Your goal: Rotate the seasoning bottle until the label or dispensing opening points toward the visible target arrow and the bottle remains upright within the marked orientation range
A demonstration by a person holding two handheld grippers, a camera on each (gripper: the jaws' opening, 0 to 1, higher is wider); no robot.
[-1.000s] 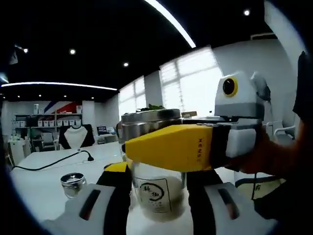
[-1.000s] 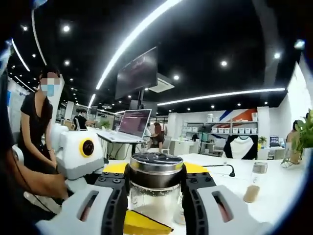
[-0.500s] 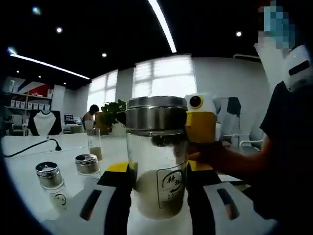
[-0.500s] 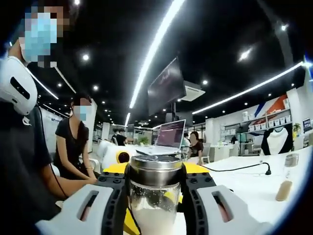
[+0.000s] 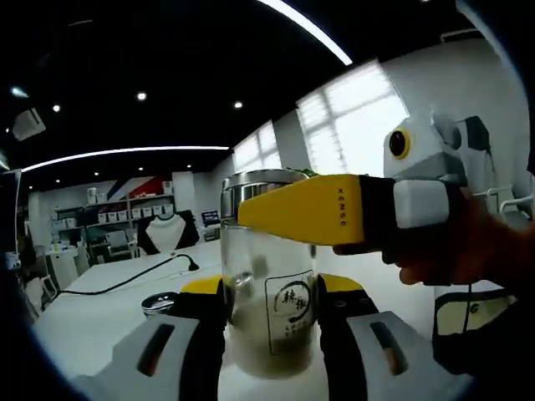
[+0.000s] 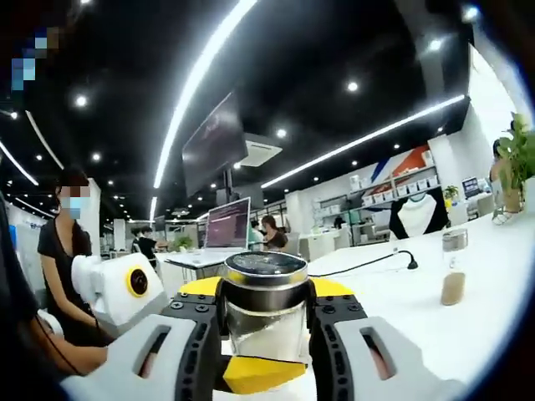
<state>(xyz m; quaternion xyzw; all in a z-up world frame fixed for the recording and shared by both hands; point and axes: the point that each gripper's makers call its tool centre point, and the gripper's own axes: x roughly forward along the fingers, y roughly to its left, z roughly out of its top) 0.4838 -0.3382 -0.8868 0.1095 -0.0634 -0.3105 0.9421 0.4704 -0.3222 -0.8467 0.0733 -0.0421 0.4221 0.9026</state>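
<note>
Clearly the left gripper (image 5: 269, 334) is pinching the seasoning bottle (image 5: 269, 276) low on its glass body, fingers (image 5: 202, 334) pressing both sides; the right gripper (image 6: 266, 330) is clamping just beneath the steel lid (image 6: 266, 269); glass looking slippery and breakable; desk (image 6: 468, 309) carrying another bottle (image 6: 453, 266) well apart.

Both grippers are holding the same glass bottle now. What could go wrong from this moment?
1. The left gripper clamps the seasoning bottle low on its glass body while the right gripper clamps near its metal lid. If the two twist against each other, the lid may loosen instead of the bottle turning.
2. The bottle looks lifted off the white table; a slip could drop it and spill the powder.
</note>
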